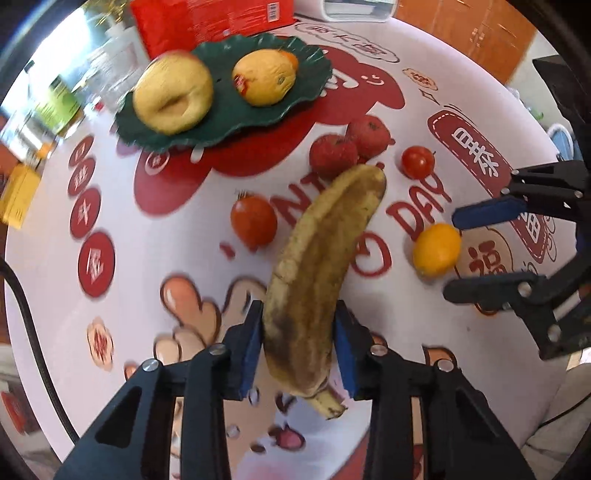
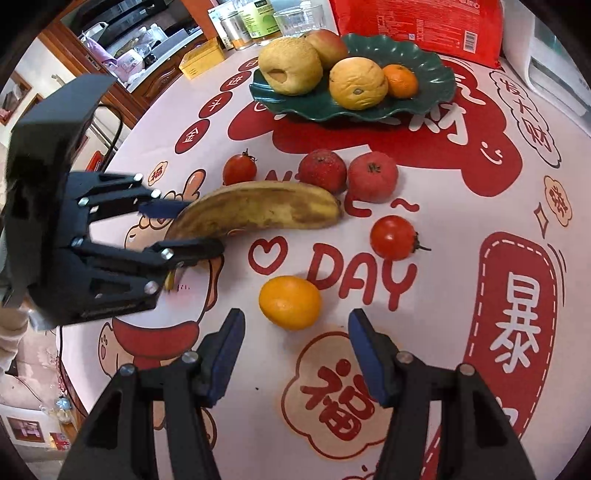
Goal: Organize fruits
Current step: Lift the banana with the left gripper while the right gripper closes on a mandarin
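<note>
- left gripper (image 1: 299,350) is clenched on the banana (image 1: 321,280) near its stem end, blue pads pressed flat against both sides of the peel
- the banana is pretty brown and spotty, lying on the printed tablecloth (image 2: 424,369) with its far tip just beside two red fruits (image 2: 347,175)
- right gripper (image 2: 295,354) is released, nothing between the pads, hanging over the cloth with the small orange (image 2: 290,302) just ahead of its fingertips, not touching
- in the left wrist view you can see that same orange sitting right by the right claw's blue pad
- two tomatoes loose on the cloth: one (image 2: 240,169) behind the banana, one (image 2: 393,237) off past its tip
- green plate (image 2: 436,92) at the far side already has a big yellowish fruit with a dent, an apple behind it, a wrinkly orange and a small tangerine
- red packet (image 2: 417,22) right behind the plate, jars and a glass further left
</note>
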Action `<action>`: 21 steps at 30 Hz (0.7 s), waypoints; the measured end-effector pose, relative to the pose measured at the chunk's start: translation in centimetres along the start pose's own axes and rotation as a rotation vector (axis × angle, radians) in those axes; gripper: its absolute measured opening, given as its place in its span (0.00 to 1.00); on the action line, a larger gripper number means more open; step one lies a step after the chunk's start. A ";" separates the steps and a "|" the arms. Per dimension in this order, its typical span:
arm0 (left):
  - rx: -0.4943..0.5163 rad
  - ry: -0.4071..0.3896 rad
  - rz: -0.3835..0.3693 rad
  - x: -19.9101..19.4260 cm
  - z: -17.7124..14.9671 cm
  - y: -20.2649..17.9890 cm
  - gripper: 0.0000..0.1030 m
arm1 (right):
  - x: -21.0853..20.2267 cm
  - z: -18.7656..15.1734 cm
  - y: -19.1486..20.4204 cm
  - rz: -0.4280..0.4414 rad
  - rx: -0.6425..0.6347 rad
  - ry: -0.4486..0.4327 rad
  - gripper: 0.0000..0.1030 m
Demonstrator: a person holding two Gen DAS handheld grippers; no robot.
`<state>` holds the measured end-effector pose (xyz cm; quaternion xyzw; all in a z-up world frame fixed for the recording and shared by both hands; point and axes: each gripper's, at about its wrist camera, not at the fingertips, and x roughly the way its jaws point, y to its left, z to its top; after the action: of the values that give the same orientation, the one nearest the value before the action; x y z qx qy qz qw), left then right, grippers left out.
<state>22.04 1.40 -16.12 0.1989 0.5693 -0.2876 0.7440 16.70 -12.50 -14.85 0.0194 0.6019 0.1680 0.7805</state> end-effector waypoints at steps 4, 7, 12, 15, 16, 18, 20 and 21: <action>-0.120 0.006 -0.022 -0.4 -1.6 0.5 0.34 | 0.3 0.3 0.4 -0.014 -0.018 -0.014 0.57; -0.180 0.000 -0.036 -0.5 -1.9 1.0 0.34 | 0.4 0.5 0.6 -0.033 -0.035 -0.025 0.57; -0.216 -0.013 -0.038 -0.6 -1.8 1.4 0.36 | 1.1 0.6 1.0 -0.051 -0.071 -0.019 0.37; -0.223 -0.016 -0.040 -0.4 -1.1 1.5 0.38 | 1.1 0.5 1.2 -0.059 -0.088 -0.023 0.36; -0.221 -0.018 -0.042 -0.3 -1.0 1.4 0.38 | 1.1 0.4 1.3 -0.065 -0.096 -0.026 0.36; -0.218 -0.020 -0.040 0.0 -0.4 1.2 0.40 | 1.1 0.4 1.4 -0.074 -0.108 -0.030 0.36; -0.214 -0.025 -0.037 0.2 0.2 1.0 0.42 | 1.1 0.4 1.4 -0.075 -0.111 -0.032 0.36; -0.215 -0.028 -0.038 0.2 0.4 1.0 0.43 | 1.1 0.4 1.4 -0.073 -0.108 -0.031 0.36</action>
<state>23.02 1.80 -16.26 0.1033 0.5901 -0.2416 0.7634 16.96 -10.78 -15.47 -0.0421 0.5800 0.1711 0.7953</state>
